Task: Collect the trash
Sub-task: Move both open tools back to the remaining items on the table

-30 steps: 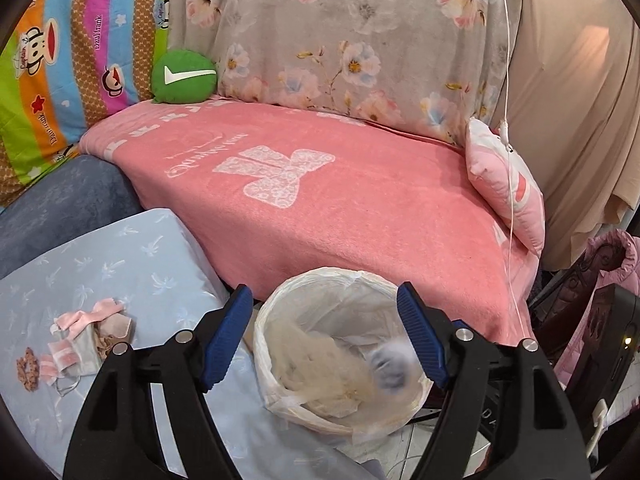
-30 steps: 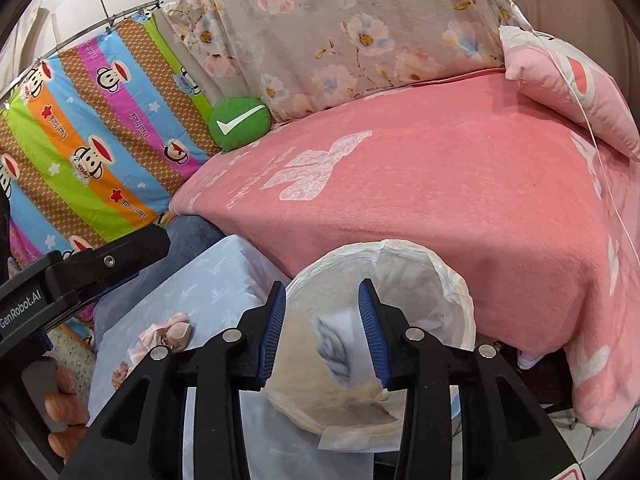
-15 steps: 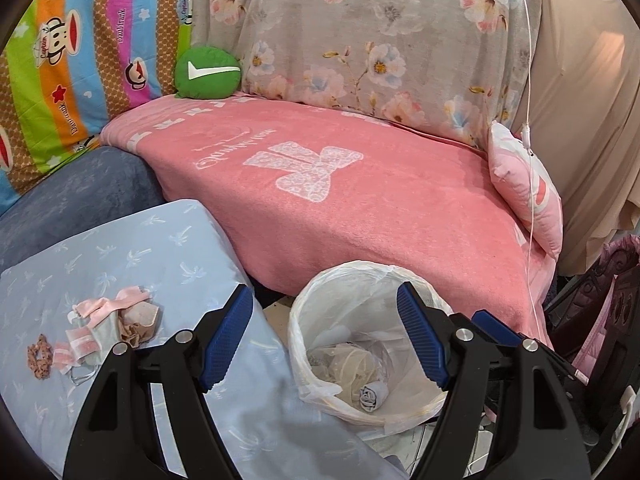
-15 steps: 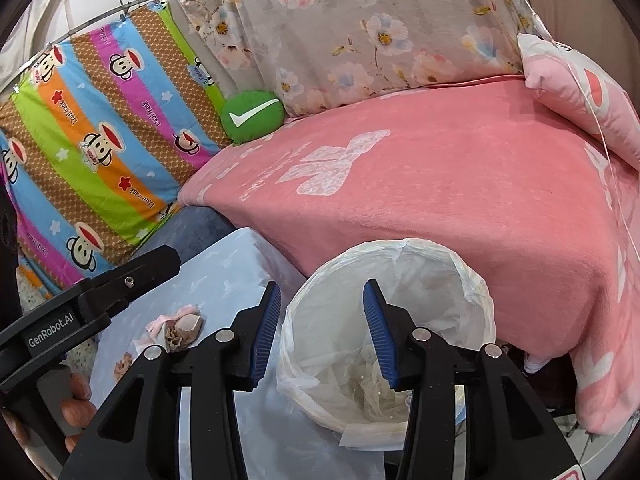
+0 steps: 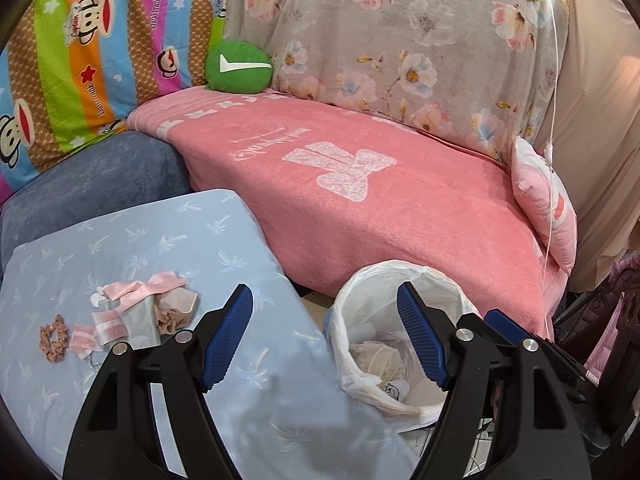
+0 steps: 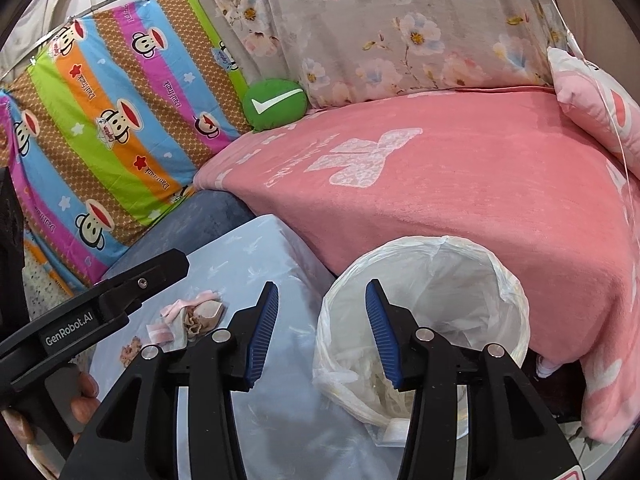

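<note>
Currently both grippers empty. Left gripper (image 5: 324, 334) jaws spread wide, nothing between the pads; right gripper (image 6: 322, 334) jaws parted narrower, opening, nothing between them either. Trash bin (image 5: 404, 276) with white plastic liner at 5 o'clock in the left wrist view, standing on the floor against the pink blanket (image 5: 380, 208) edge; crumpled wrappers and a small printed scrap lying in the bottom. Same bin (image 6: 424, 276) at 5 o'clock in the right wrist view, just right of the right pad. Remaining trash pile (image 5: 140, 312), pink and beige scraps plus a small brown scrunchie-like piece, on the light blue cushion (image 5: 200, 240) at 8 o'clock, well apart from the bin. Green round pillow (image 5: 239, 66) at 11 o'clock, against the backrest. Left gripper body and fingers (image 6: 82, 396) of a hand visible at 8 o'clock in the right wrist view.
</note>
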### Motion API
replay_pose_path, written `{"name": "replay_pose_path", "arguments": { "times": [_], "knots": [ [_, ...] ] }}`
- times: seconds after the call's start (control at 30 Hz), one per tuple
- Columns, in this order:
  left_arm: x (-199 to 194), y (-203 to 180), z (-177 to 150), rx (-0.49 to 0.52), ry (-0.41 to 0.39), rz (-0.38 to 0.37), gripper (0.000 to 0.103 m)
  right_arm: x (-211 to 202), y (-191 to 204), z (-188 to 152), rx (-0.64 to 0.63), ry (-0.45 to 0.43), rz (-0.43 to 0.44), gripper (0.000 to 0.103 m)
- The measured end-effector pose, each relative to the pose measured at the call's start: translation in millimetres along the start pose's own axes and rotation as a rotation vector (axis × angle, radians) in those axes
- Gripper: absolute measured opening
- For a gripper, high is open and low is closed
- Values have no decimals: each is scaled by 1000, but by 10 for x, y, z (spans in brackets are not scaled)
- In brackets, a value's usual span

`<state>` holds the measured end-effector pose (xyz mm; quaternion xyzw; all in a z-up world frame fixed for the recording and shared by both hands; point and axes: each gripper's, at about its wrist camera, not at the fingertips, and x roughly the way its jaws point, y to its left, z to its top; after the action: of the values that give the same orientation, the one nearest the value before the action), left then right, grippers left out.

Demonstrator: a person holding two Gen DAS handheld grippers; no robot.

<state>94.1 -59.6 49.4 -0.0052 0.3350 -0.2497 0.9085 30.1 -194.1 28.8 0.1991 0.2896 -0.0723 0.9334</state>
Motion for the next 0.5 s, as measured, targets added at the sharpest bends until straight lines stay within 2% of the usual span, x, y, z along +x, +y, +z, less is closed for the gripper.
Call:
{"name": "replay_pose_path", "arguments": {
  "times": [0.5],
  "knots": [
    [-117,563,-106,-83,0,71,71,182,540,-87,-80,42,37,46]
  ]
}}
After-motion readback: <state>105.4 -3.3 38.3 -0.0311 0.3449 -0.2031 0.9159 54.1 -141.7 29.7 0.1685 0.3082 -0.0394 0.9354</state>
